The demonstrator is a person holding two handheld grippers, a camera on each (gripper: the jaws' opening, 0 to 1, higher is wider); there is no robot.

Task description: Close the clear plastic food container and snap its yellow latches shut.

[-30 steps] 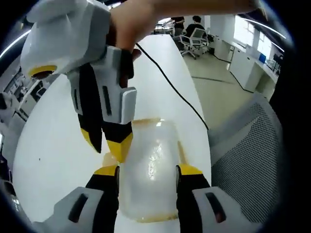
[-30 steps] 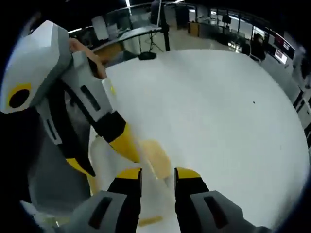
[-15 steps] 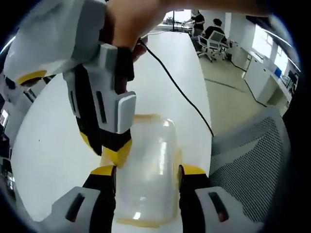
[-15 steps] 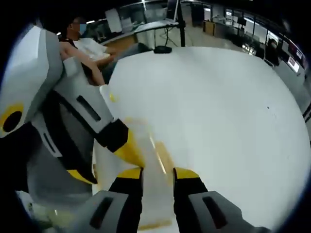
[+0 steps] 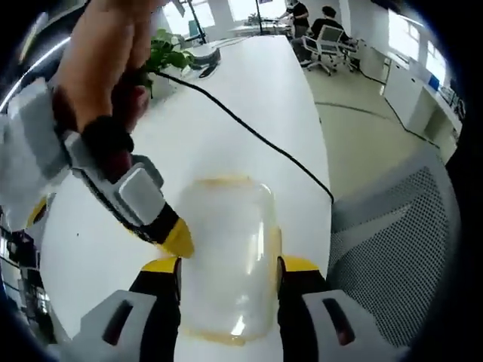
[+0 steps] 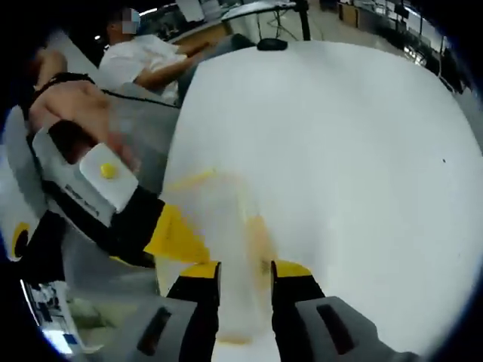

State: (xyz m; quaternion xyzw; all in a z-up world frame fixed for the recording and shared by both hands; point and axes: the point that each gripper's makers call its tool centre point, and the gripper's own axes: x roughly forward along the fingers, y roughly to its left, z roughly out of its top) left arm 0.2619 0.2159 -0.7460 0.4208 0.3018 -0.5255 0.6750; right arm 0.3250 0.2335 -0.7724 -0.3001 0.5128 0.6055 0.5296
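Observation:
The clear plastic food container with yellow edges lies on the white table. My left gripper has one jaw against each long side and is shut on it. My right gripper, held by a hand, comes in from the left, and its yellow tip touches the container's left edge. In the right gripper view the container is blurred. There my right gripper stands with its jaws close together around the yellow latch on the container's side. The left gripper presses the container from the left.
A black cable runs across the table behind the container. A grey mesh chair stands off the table's right edge. A potted plant sits at the far end. A person sits beyond the table.
The right gripper has dropped and tilted from above the container to its left edge. Both views have swung. The container stays between the left gripper's jaws.

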